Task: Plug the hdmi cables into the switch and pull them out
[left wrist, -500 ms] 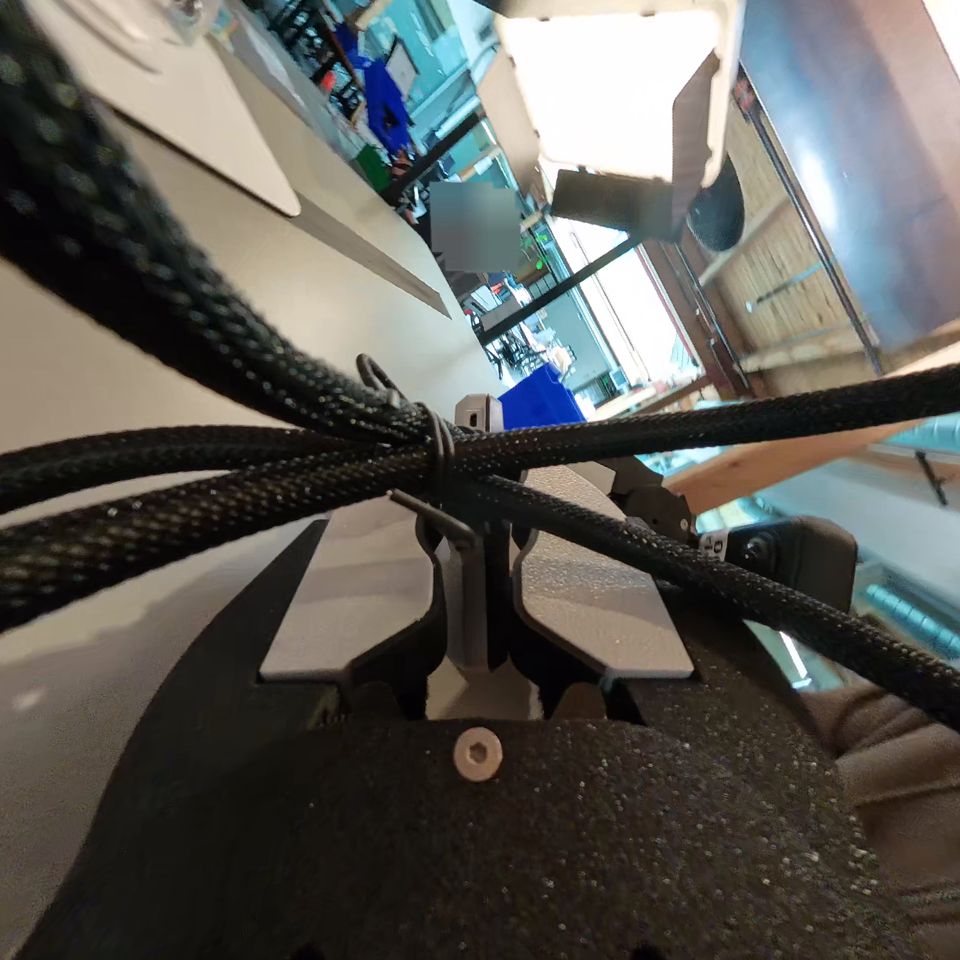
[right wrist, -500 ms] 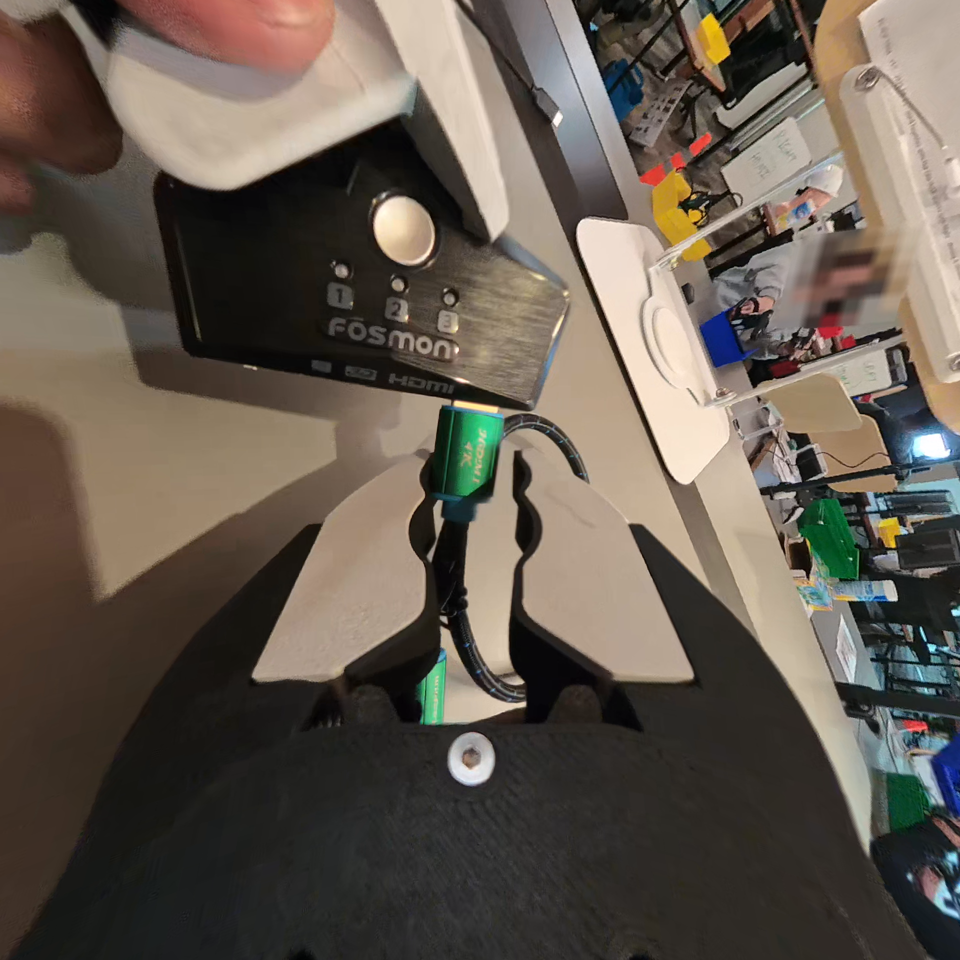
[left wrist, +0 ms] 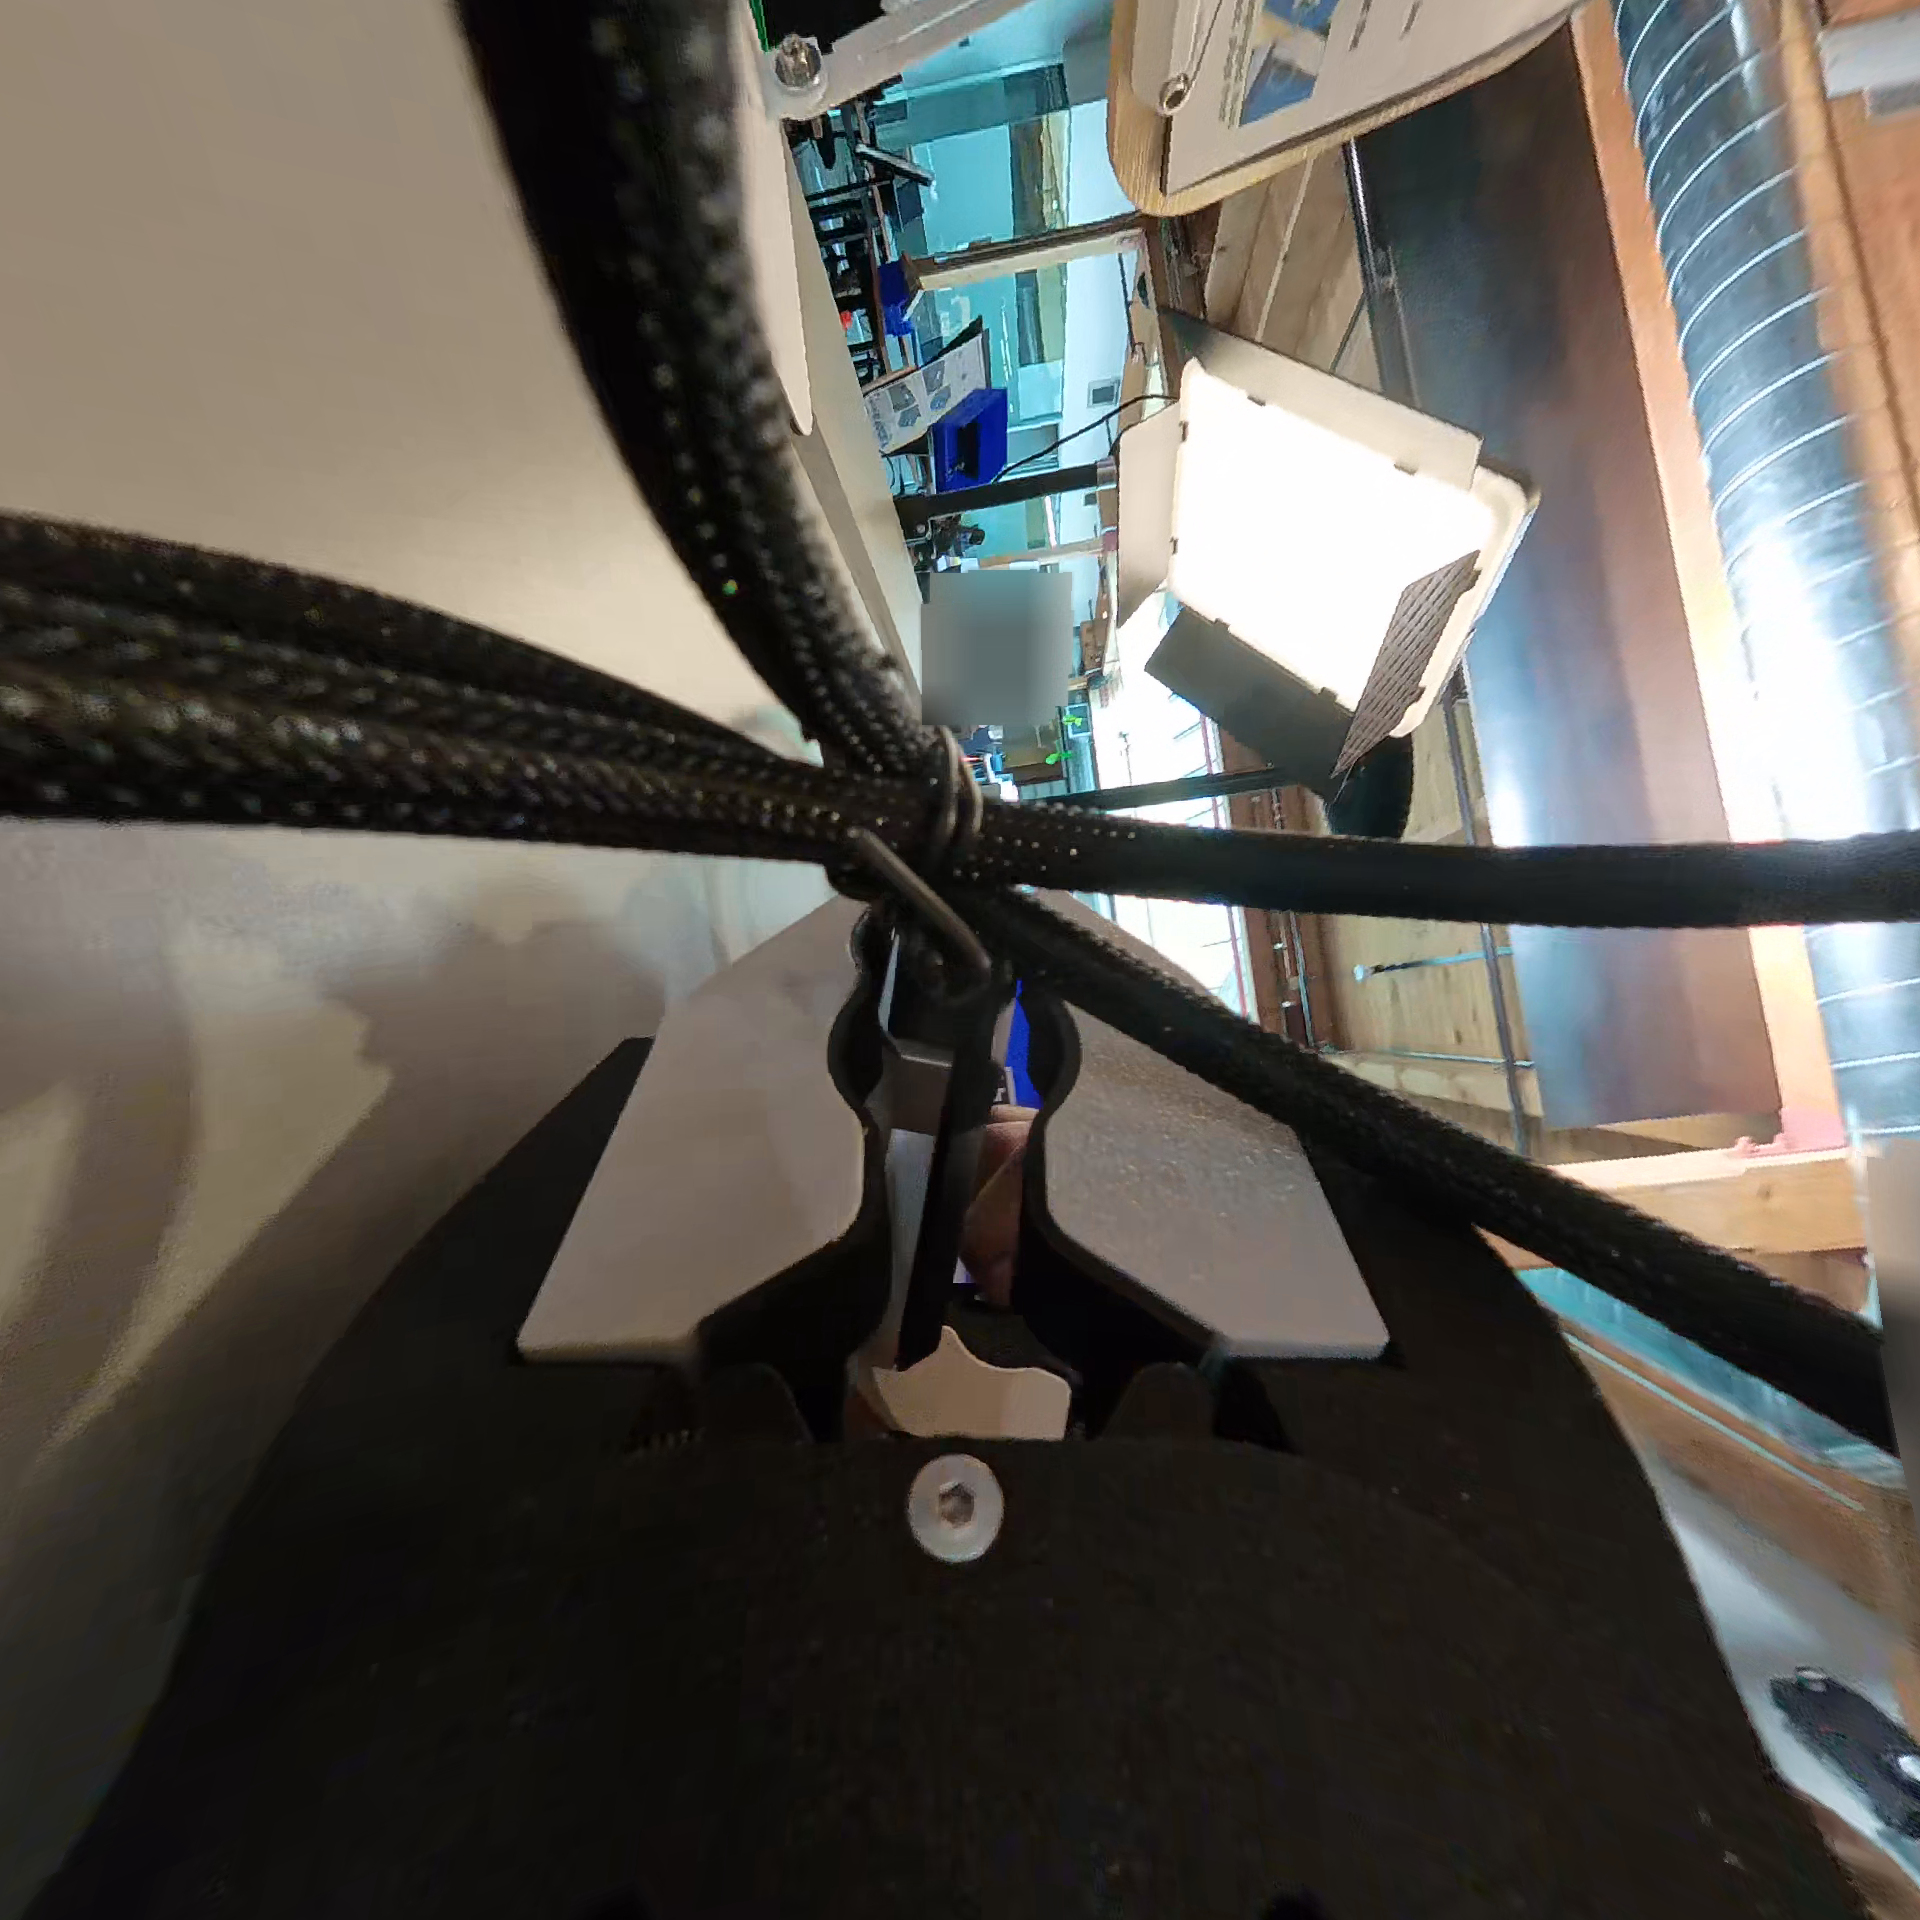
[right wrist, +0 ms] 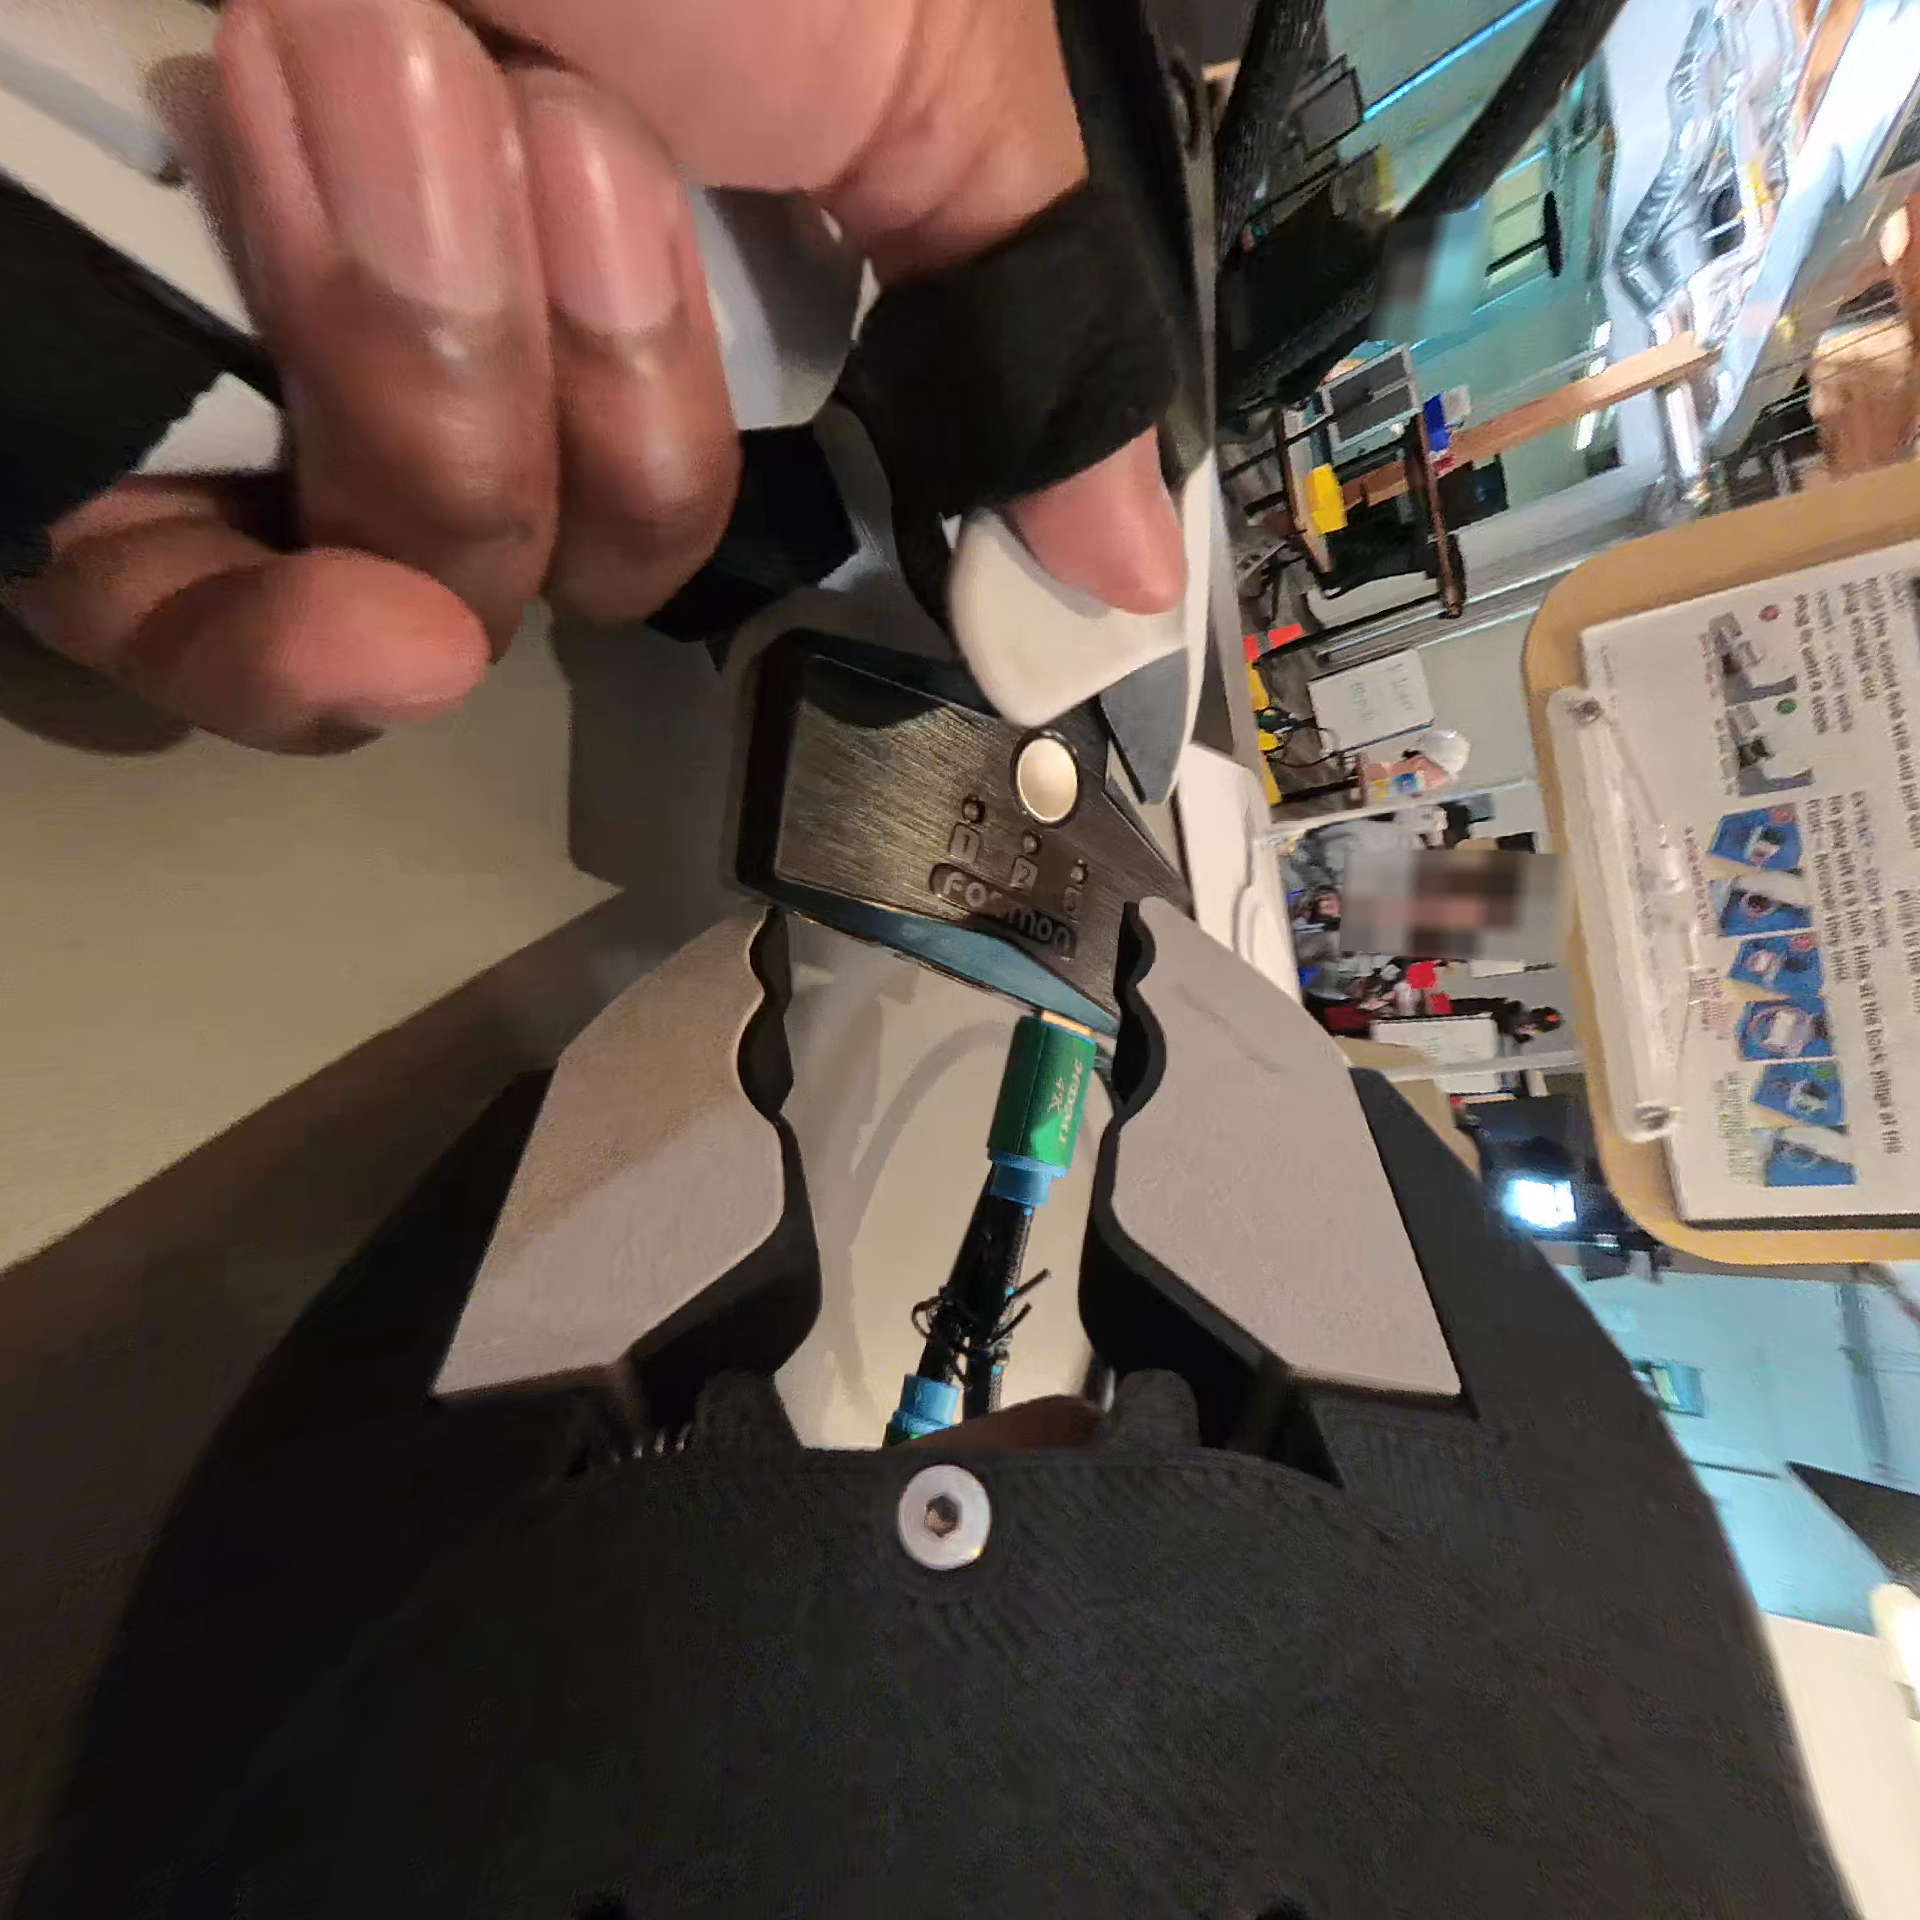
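My right gripper is open. A green plug on a black braided cable stands between its pads, which do not press on it. The plug sits in the edge of a black switch box with a round silver button. The white fingers of my left gripper clamp that box, and a person's hand holds that gripper. In the left wrist view my left gripper is shut on a grey edge of the box. A bundle of black braided cables, tied with a twist tie, crosses in front.
A beige table lies under both grippers. A wooden board with an instruction sheet stands at the right. A white pad lies on the table behind the box. A bright lamp panel hangs ahead of the left gripper. Left and right tips are no more than a few centimetres apart.
My right gripper's jaws have opened off the green plug, which stays in the box. The box and left gripper have turned and come closer to the right gripper.
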{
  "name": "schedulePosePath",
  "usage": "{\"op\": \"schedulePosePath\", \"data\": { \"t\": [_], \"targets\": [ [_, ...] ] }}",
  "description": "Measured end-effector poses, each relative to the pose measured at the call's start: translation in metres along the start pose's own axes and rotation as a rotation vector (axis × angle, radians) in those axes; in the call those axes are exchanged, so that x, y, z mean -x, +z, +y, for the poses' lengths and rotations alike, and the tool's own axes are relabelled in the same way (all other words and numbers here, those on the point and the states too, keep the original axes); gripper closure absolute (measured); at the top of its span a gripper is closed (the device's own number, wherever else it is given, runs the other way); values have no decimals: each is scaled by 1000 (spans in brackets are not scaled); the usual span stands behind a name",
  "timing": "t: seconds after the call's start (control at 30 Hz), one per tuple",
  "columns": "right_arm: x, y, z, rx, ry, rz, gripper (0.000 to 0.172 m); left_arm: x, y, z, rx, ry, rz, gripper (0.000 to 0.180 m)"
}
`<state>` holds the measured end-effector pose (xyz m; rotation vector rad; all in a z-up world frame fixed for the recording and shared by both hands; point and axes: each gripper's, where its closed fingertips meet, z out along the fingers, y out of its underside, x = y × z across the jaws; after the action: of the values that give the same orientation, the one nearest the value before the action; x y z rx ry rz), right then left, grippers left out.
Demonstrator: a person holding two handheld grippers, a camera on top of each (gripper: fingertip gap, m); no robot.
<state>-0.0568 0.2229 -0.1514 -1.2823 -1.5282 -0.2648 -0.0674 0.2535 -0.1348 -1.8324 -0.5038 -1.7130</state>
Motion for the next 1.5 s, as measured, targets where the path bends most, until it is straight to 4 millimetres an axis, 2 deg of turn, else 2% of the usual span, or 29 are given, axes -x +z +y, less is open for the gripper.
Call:
{"op": "schedulePosePath", "data": {
  "t": [0.23,0.37,0.6,0.77,0.9,1.0,1.1,1.2,1.27,1.37,1.43,1.5],
  "targets": [
    [-7,-1,-13,72,-169,132,126,-2,-7,-13,-92,-113,28,157],
    [-7,-4,-14,179,-151,136,126,-3,-8,-17,-141,-167,28,157],
    [-2,5,-15,126,-153,200,136,-2,-6,-10,-64,-257,95,155],
    [-6,5,-4,165,-104,186,141,-2,-13,2,27,-174,82,143],
    [-9,2,3,175,-89,179,141,-1,-36,21,141,160,-50,156],
    [-6,5,17,223,-93,152,140,-11,-60,35,215,348,-83,171],
    [-4,8,34,276,-81,124,138,-33,-88,49,280,512,-60,170],
    [-2,7,41,277,-13,75,137,-57,-129,41,267,718,-109,161],
    [2,5,45,273,50,25,140,-72,-166,20,229,813,-187,154],
    [5,-1,44,239,120,-31,134,-88,-238,-33,107,879,-378,148],
    [8,-6,42,215,166,-66,128,-86,-295,-74,31,877,-582,148],
    [10,-11,41,201,188,-78,127,-70,-356,-110,5,855,-850,146]
  ]
}}
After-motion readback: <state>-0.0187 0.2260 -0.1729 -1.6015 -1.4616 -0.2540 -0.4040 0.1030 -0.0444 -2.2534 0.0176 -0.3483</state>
